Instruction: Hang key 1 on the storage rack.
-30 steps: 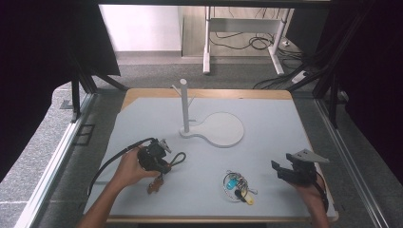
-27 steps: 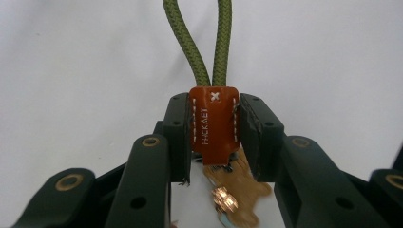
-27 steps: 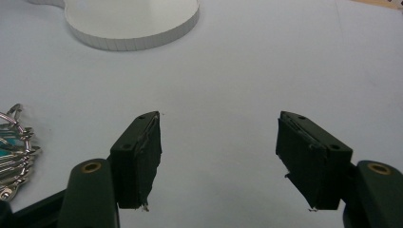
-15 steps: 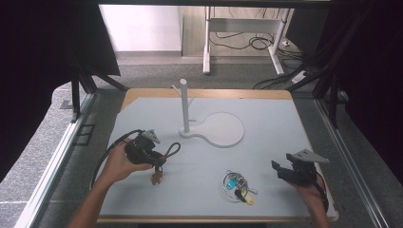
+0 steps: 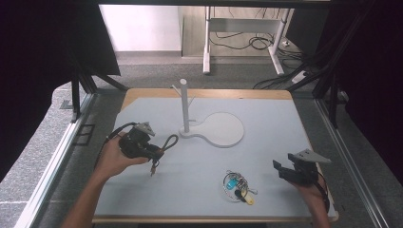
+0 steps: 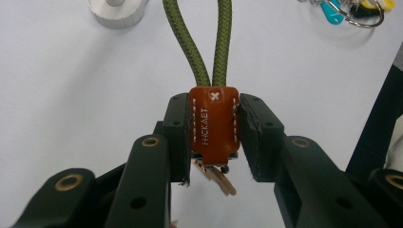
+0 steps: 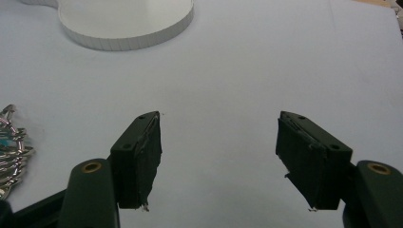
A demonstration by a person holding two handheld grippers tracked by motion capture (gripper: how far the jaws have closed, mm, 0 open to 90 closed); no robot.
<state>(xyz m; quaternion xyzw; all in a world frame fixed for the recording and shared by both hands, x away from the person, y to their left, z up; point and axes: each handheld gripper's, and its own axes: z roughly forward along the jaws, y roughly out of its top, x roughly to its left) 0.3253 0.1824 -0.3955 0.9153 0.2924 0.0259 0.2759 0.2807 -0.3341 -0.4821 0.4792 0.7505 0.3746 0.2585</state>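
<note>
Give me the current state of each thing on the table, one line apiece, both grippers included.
Left gripper: shut on the leather tab.
Leather tab: clamped between the jaws, cord loop extending ahead.
Right gripper: open, holding nothing, over bare table.
Key bunch: lying on the mat, untouched.
Peg stand: upright, nothing hung on it.

Desk [image 5: 285, 137]: pale grey top, wooden edge at far side | Floor [image 5: 43, 156]: grey speckled carpet around the desk | Far wall [image 5: 138, 23]: white, brightly lit | Second table [image 5: 242, 28]: white metal legs, behind the desk | Cables [image 5: 247, 42]: black, loose on the floor beneath it | Sides: dark curtains [image 5: 43, 42]
</note>
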